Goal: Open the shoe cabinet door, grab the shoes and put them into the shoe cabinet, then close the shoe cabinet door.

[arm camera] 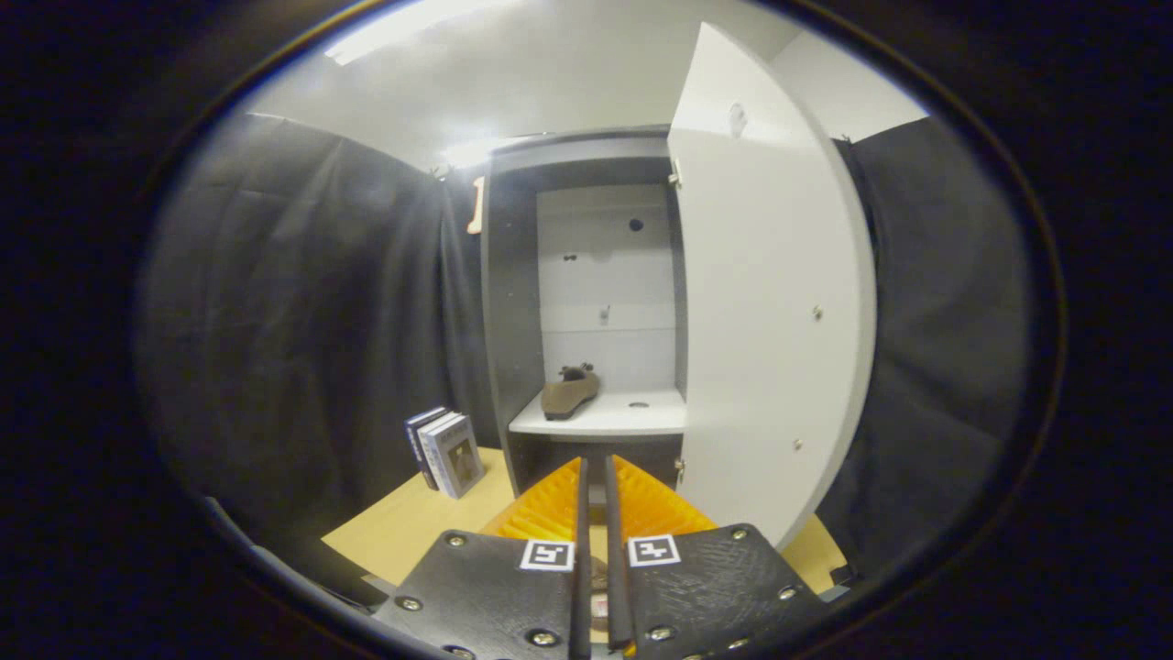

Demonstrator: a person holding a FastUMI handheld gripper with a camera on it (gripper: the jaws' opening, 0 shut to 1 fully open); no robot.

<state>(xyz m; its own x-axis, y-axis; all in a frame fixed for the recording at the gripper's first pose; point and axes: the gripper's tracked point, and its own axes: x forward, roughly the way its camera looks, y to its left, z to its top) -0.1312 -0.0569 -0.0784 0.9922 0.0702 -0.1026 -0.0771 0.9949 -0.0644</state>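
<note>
With shoe (pixel 569 394) already on the cabinet shelf (pixel 632 420) at frame centre and tool (pixel 596 477) fingers nearly together, empty: swing round the open door (pixel 770 302) at right, push shut.

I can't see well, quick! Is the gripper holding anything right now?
Gripper: closed, fingers nearly touching, nothing visible between them. The shoe sits on the cabinet shelf beyond it.

Your one camera rides the gripper (pixel 596 467), facing the open dark-framed, white-shelved shoe cabinet (pixel 596 422) head-on — near, slightly above its shelf
</note>
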